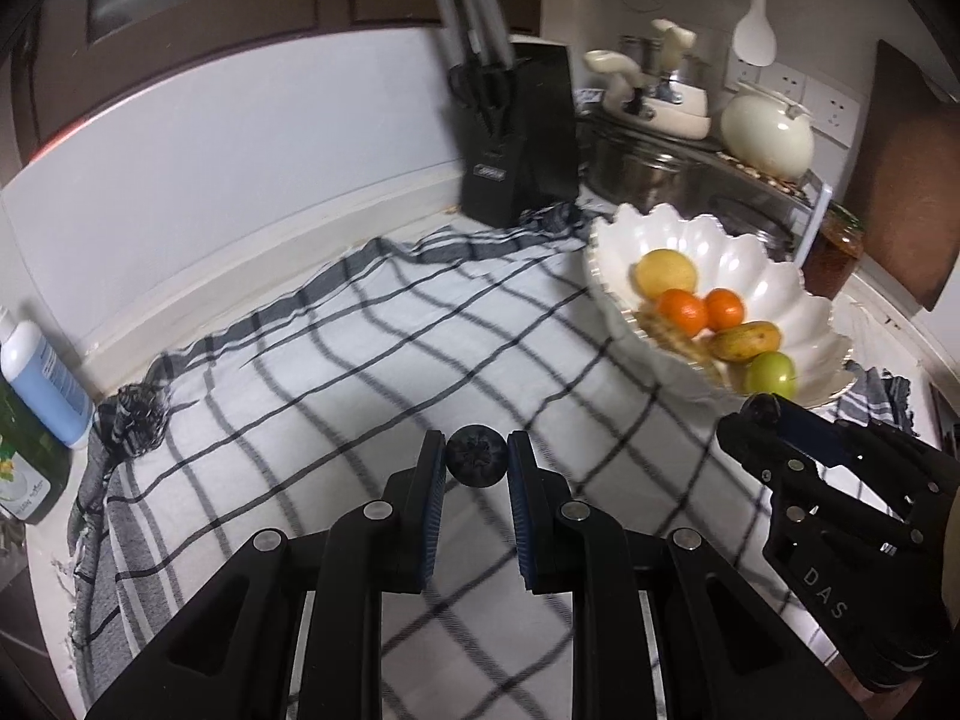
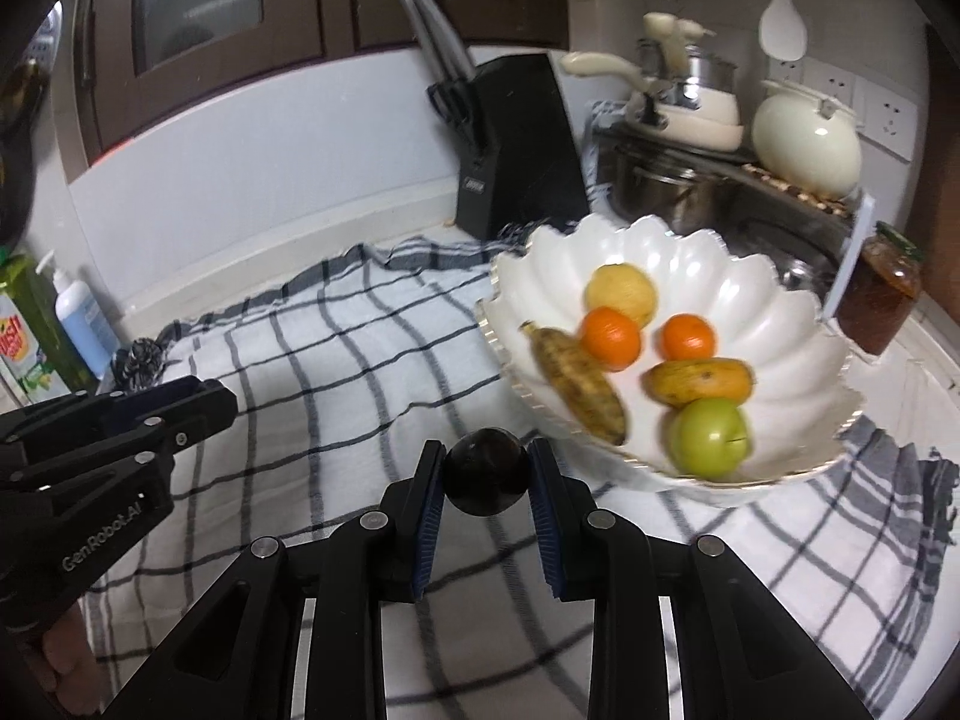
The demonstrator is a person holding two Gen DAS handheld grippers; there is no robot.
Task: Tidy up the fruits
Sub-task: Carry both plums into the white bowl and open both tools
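My left gripper (image 1: 476, 441) is shut on a small dark round fruit (image 1: 474, 463) with a star-shaped crown, held above the checked cloth (image 1: 336, 360). My right gripper (image 2: 486, 450) is shut on a larger dark round fruit (image 2: 487, 475), just left of the white scalloped bowl (image 2: 774, 324). In the bowl lie a yellow fruit (image 2: 619, 294), two oranges (image 2: 609, 339), two bananas (image 2: 699, 381) and a green apple (image 2: 708, 438). The left wrist view shows the bowl (image 1: 708, 240) at the right, with the right gripper (image 1: 761, 414) below its near rim. The left gripper (image 2: 216, 399) shows at the left of the right wrist view.
A black knife block (image 1: 516, 138) stands at the back wall. Steel pots (image 2: 660, 180), a cream kettle (image 2: 804, 144) and a jar (image 2: 879, 294) crowd behind and right of the bowl. A blue soap bottle (image 1: 42, 372) and a green bottle (image 1: 24, 468) stand at the left edge.
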